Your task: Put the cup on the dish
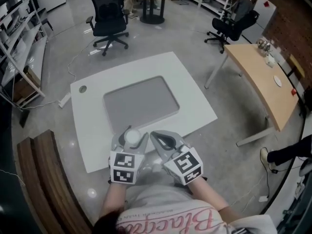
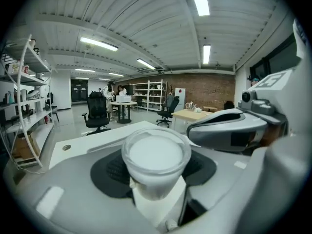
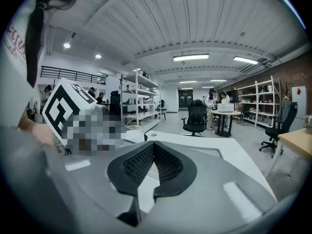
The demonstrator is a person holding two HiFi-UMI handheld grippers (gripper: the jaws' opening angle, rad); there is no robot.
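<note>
A white cup is clamped upright in the left tool. The right tool is closed and empty. The cup should be carried level toward the grey mat at twelve o'clock on the worktop.

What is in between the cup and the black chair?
Going out from the cup, there is a flat gray mat lying bare on the white table, then gray floor up to the black chair. The head view shows it.
</note>
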